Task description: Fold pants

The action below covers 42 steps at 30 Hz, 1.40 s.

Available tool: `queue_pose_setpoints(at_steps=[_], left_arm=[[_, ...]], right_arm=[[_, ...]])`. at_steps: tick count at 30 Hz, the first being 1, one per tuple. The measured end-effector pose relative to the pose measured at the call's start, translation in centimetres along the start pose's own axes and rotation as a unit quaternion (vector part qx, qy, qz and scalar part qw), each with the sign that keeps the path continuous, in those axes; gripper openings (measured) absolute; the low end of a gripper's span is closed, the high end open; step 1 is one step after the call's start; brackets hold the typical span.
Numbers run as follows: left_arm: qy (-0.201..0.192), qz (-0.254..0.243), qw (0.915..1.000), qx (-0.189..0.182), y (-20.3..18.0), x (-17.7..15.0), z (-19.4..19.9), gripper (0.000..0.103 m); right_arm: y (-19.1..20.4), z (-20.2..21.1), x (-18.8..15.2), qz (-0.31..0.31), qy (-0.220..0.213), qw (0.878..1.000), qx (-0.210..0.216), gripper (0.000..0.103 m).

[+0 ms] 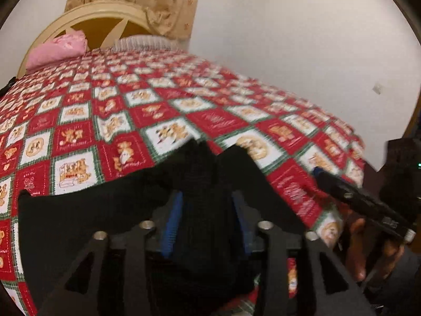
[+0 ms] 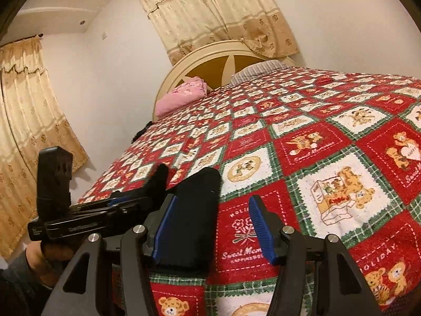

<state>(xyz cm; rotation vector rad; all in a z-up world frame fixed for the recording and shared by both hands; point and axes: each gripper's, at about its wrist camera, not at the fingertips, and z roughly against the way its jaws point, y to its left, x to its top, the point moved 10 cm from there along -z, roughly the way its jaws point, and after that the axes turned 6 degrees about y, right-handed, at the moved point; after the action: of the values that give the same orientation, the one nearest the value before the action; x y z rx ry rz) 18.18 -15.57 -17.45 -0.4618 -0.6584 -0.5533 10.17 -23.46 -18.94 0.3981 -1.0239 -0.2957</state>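
Your left tongs (image 1: 208, 226) were clamped on a bunch of the black pants (image 1: 79, 226), the fabric packed between the two blue pads (image 1: 172, 223) and rising in a dark peak toward 12 o'clock. From that view the pants spread out to 9 o'clock across the near edge of the bed (image 1: 184, 92), lying on the red, white and green checked quilt. Your right tongs (image 2: 213, 226) stood apart, their blue pads (image 2: 260, 223) well separated; a fold of the pants (image 2: 194, 210) lay against the left pad, while the right pad hung over bare quilt, so they gripped nothing. In the right view your left tongs (image 2: 118, 205) sat at 9 o'clock, with black cloth sticking up from their tip. In the left view your right tongs (image 1: 318, 172) came in from 3 o'clock, low over the quilt and apart from the pants; that picture was blurred. A pink pillow (image 2: 181, 94) and a striped pillow (image 2: 257, 71) lay at the head of the bed (image 2: 315, 110), against the cream headboard (image 2: 218, 50), well apart from the pants. Beige curtains (image 2: 210, 10) hung behind the headboard.
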Motion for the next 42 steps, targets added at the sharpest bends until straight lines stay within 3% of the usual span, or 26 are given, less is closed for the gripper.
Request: queue_pose_setpoints(at_steps=[3,5,7,10,13,18,23,25,27,29,30,31,32,36,42], left_arm=[[-0.046,-0.011,0.9989,0.002,-0.2,0.2,3.2,0.059],[-0.068,-0.013,0.9973,0.022,0.5,0.1,4.8,0.078],[-0.088,-0.002,0.9944,0.059,2.5,-0.3,6.3,0.085],[-0.096,0.034,0.9907,0.091,6.0,-1.2,7.1,0.085],[-0.084,0.062,0.9855,0.133,9.6,-2.8,6.8,0.085],[-0.074,0.094,0.9832,0.137,11.9,-4.6,5.9,0.085],[-0.065,0.105,0.9816,0.145,13.1,-5.8,5.3,0.085],[-0.063,0.109,0.9816,0.144,13.3,-6.1,5.2,0.085],[-0.06,0.111,0.9819,0.141,13.5,-6.2,4.9,0.085],[-0.059,0.113,0.9824,0.137,13.4,-6.3,4.9,0.085],[-0.059,0.112,0.9826,0.136,13.3,-6.3,4.8,0.085],[-0.06,0.11,0.9827,0.136,13.3,-6.3,4.8,0.085],[-0.061,0.108,0.9827,0.137,13.1,-6.2,4.9,0.085],[-0.07,0.108,0.9825,0.134,13.0,-6.0,5.4,0.085],[-0.057,0.103,0.9831,0.14,12.9,-6.4,4.5,0.09]], right_arm=[[1.0,0.3,-0.1,0.003,0.002,1.0,0.016,0.058],[2.0,0.3,-0.3,-0.001,0.012,1.0,0.025,0.058],[3.5,-0.1,-0.6,-0.003,0.031,0.999,0.039,0.059],[5.6,-1.1,-0.9,-0.01,0.055,0.997,0.05,0.074],[8.0,-2.7,-1.3,-0.02,0.084,0.995,0.054,0.074],[11.3,-5.4,-1.7,0.004,0.107,0.994,0.03,0.074],[9.1,-8.0,-1.0,-0.042,0.142,0.989,-0.012,0.074],[8.5,-8.5,-1.3,-0.076,0.159,0.984,0.016,0.074],[8.4,-8.7,-1.7,-0.069,0.17,0.983,0.01,0.065],[8.8,-8.6,-2.2,-0.049,0.18,0.982,0.008,0.037],[8.9,-8.4,-2.2,-0.044,0.18,0.983,0.007,0.032],[8.8,-8.1,-2.1,-0.038,0.178,0.983,0.005,0.016],[8.7,-7.7,-1.9,-0.034,0.173,0.984,0.004,0.011],[8.5,-5.9,-0.2,-0.027,0.145,0.989,0.015,0.011],[5.4,-4.5,0.3,-0.034,0.133,0.99,-0.014,0.01]])
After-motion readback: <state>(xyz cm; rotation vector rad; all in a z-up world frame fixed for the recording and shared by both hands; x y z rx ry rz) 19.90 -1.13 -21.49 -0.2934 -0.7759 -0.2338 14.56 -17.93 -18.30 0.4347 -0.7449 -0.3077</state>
